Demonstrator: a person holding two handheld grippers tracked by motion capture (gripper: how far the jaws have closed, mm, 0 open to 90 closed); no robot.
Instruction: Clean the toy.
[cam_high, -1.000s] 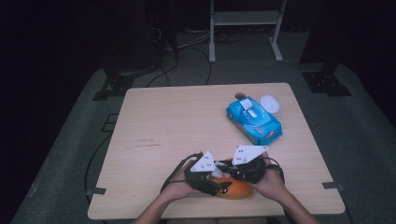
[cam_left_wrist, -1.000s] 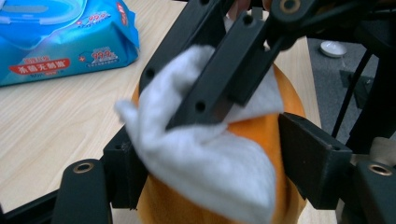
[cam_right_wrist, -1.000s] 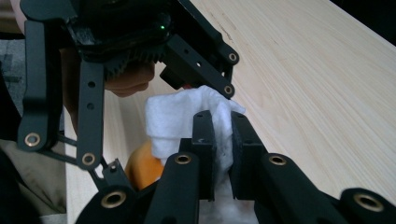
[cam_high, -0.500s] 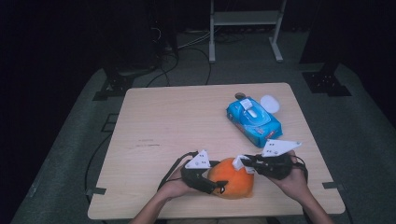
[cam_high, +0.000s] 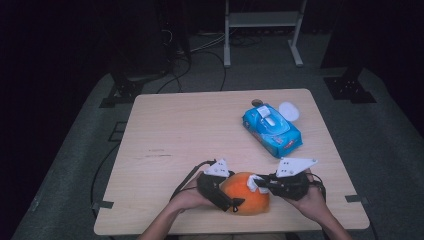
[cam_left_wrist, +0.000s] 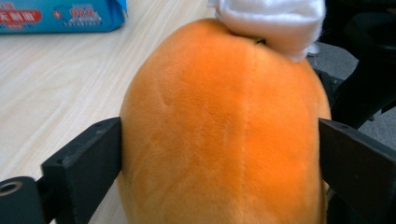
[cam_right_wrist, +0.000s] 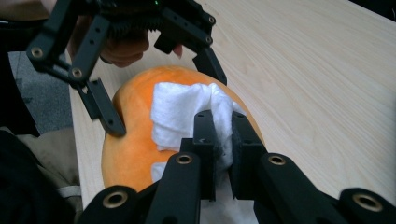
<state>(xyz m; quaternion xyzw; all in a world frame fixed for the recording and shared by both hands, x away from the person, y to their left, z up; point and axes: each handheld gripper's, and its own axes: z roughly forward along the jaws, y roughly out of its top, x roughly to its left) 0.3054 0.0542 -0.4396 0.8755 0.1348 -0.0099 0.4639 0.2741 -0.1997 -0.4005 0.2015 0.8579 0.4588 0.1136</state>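
Dark room, grey floor mats, a metal stand at 12 o'clock behind a pale wood table (cam_high: 170, 125). Work sits at the table's 6 o'clock edge.

Left gripper (cam_high: 226, 197): jaws spread wide around the orange plush (cam_high: 245, 195), one at each flank. They have just been opening. In the left gripper view the jaws lie right against the sides of the plush (cam_left_wrist: 224, 130), yet whether they press or merely touch I cannot tell; reads as a loose cradle to steady it.

The plush rests on the table between both hands, at 6 o'clock.

Right gripper (cam_high: 256, 183): jaws pinched narrow on a white wipe (cam_right_wrist: 187, 114), which is laid on the top of the plush at the right end.

Progress, as judged: a wipe is out and in hand, wiping of the plush is under way. No soiling visible, so how much of the surface remains is unclear.

Containers: blue wipe pack (cam_high: 272, 130) at 2 o'clock, well apart from the hands, its top flap looks raised, contents not visible. A small white round lid (cam_high: 289, 111) lies just beside it.
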